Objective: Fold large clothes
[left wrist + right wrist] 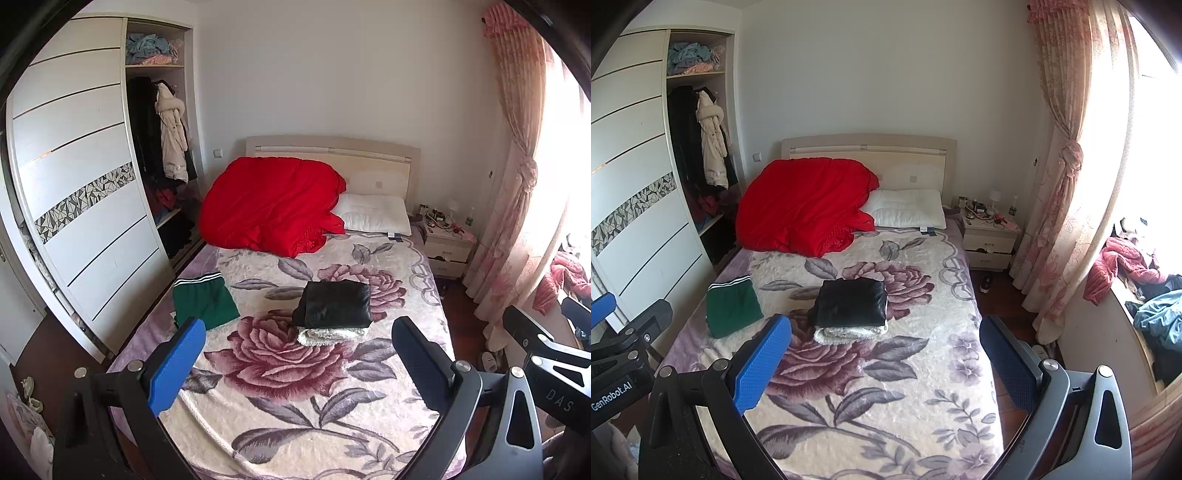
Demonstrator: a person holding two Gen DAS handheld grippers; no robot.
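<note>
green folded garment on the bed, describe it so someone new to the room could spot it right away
On the floral blanket covering the bed, look to the edge nearest the white sliding wardrobe. The folded green garment lies there, apart from the black-and-white folded stack at the middle. Only it has a white-striped band.
</note>
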